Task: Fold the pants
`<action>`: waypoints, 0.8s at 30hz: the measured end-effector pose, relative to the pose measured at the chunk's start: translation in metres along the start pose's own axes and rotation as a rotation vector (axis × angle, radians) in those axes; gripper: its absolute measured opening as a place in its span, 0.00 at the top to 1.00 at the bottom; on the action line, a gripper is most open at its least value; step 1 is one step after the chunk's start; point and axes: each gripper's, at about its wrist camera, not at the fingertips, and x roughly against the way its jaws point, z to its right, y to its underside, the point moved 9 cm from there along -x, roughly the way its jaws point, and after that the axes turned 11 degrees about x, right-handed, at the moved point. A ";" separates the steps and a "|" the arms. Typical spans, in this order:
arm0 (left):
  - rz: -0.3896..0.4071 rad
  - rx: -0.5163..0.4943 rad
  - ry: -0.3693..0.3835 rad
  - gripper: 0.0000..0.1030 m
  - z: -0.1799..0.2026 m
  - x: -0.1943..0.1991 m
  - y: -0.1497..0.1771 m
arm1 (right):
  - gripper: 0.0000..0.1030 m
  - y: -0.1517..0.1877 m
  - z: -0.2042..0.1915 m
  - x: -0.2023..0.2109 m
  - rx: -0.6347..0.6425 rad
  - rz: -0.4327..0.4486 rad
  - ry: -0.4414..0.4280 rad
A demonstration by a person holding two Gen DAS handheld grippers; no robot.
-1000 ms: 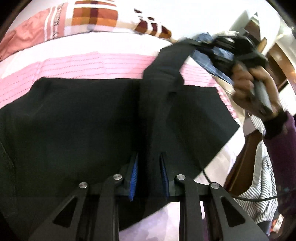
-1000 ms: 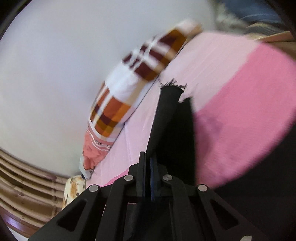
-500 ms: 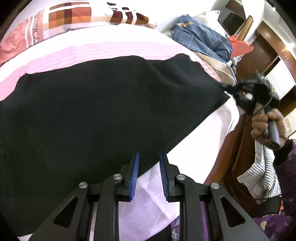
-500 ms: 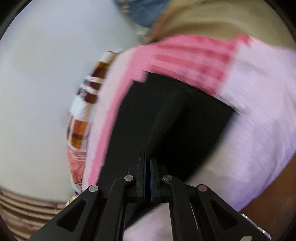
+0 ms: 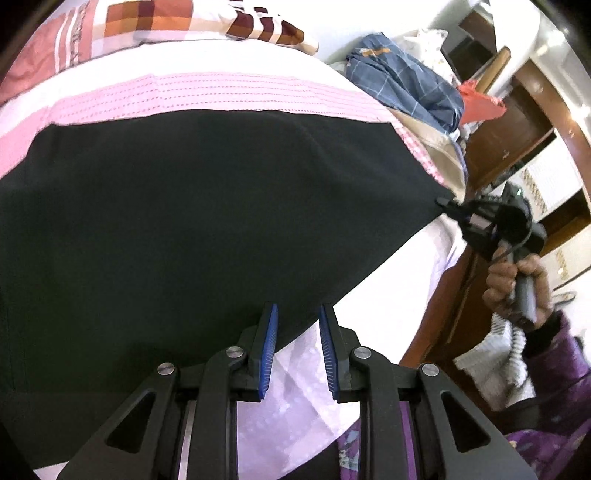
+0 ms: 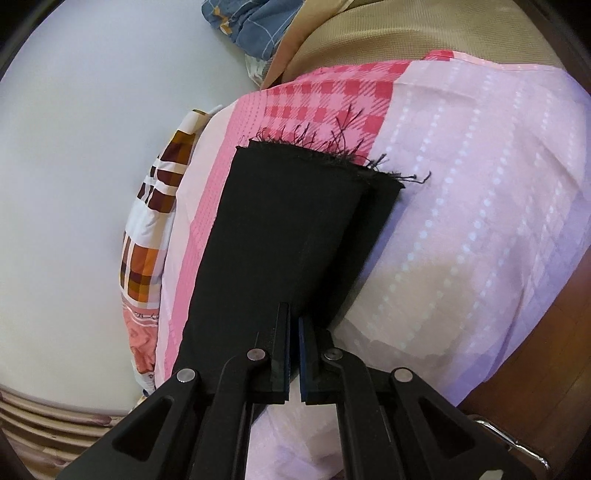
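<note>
As the black pants (image 5: pixel 207 206) lie spread flat on the pink bed sheet (image 5: pixel 207 92), the left hand-held gripper (image 5: pixel 297 350) is seen parted and empty over the near edge. The cloth is judged soft, light and limp. The right hand-held gripper (image 6: pixel 293 354) is clamped on a leg side edge, short of the frayed hem (image 6: pixel 325 155); edges are judged the best hold.

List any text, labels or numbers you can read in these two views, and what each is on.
Nothing can be read with confidence.
Pillow: a line of print along its pink band, sideways and too small to read.
Same pillow in the left wrist view: lettering on the pink stripe, blurred.
Black pants, bedsheet, left gripper and right gripper: no text visible.
</note>
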 end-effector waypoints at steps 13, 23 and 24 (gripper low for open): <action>0.020 0.072 0.068 0.73 -0.014 0.009 -0.002 | 0.99 0.000 0.011 0.000 -0.061 0.012 -0.033; 0.212 0.166 0.049 0.49 -0.056 0.097 -0.023 | 0.88 -0.022 0.015 0.072 -0.107 0.202 -0.009; 0.243 0.194 0.038 0.47 -0.067 0.109 -0.026 | 0.88 -0.022 -0.005 0.072 -0.046 0.193 -0.041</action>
